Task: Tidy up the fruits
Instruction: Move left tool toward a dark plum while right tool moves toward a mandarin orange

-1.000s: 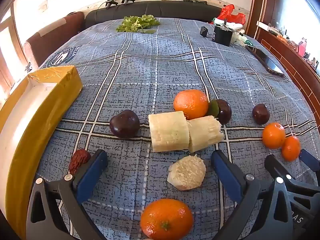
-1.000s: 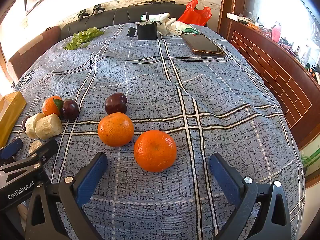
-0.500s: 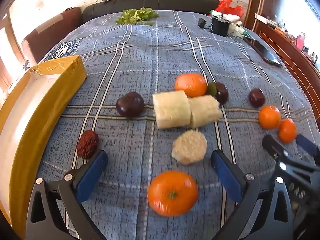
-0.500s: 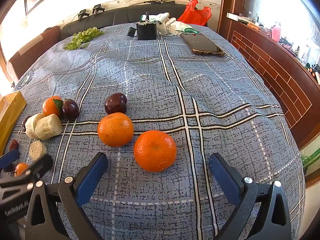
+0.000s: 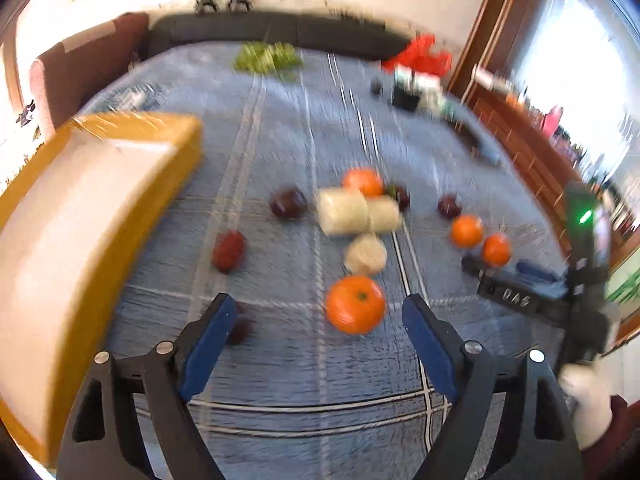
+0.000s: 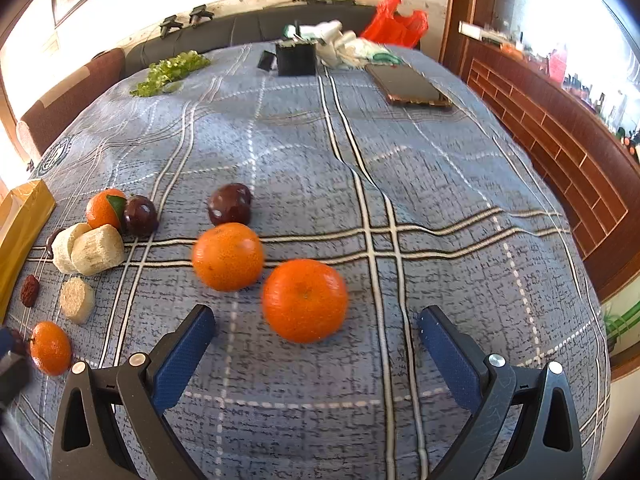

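We worked over a blue checked cloth (image 6: 440, 184) that covered the whole surface. At its left edge lay our yellow box (image 5: 60, 240), long and open-topped, well apart from most of the fruit.

Our left gripper (image 5: 316, 344) hung above the cloth with its jaws closing and nothing between them; the nearest orange (image 5: 355, 304) lay just ahead of its tips, untouched. This view was blurred. Our right gripper (image 6: 316, 344) stood with its jaws spread wide, holding nothing, and a big orange (image 6: 305, 300) sat on the cloth just in front of its fingers.

A second orange (image 6: 227, 256) lay beside that one, with a dark plum (image 6: 229, 204) just behind it. Farther left, two pale peeled chunks (image 6: 88, 248) lay touching each other, with a leafed orange (image 6: 103, 208) and another plum (image 6: 140, 216) behind them. A round pale slice (image 6: 77, 300) lay near them, then a small red date (image 6: 30, 290) close to the box.
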